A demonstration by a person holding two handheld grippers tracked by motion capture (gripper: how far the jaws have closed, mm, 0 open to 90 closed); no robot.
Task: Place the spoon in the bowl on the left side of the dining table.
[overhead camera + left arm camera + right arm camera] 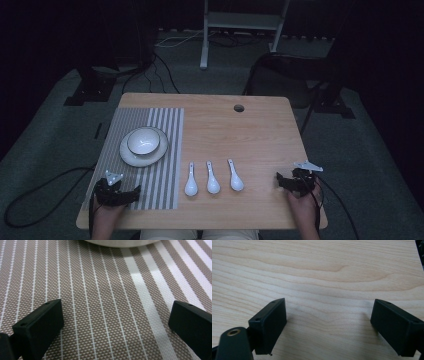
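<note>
a wooden table (250,130) seen from above in a dim room, with a person's hands coming in from the near edge. at the far left lies a striped placemat (170,150), brown with thin white lines on its left part and broader white bands on its right. the left gripper (134,193) rests low on the near end of this mat, held in the person's left hand (107,210), its tips pointing toward the middle of the table. in the left gripper view its two black jaws stand wide apart over the woven mat (100,302) with nothing between them, and the pale rim of a plate (122,243) shows at the top edge. on the mat, beyond the gripper, a white bowl (143,140) sits inside a white plate (131,155). to the right of the mat, on bare wood near the front, three white spoons lie side by side, handles pointing away: the left spoon (191,183), the middle spoon (212,180) and the right spoon (234,178), close together but not touching. farther right, near the table's right front corner, the right gripper (280,181) is held in the person's right hand (305,200), tips pointing toward the spoons and well apart from them. in the right gripper view its jaws also stand wide apart over bare wood grain (324,277), gripping nothing. a small round hole (239,108) sits near the table's far edge.
</note>
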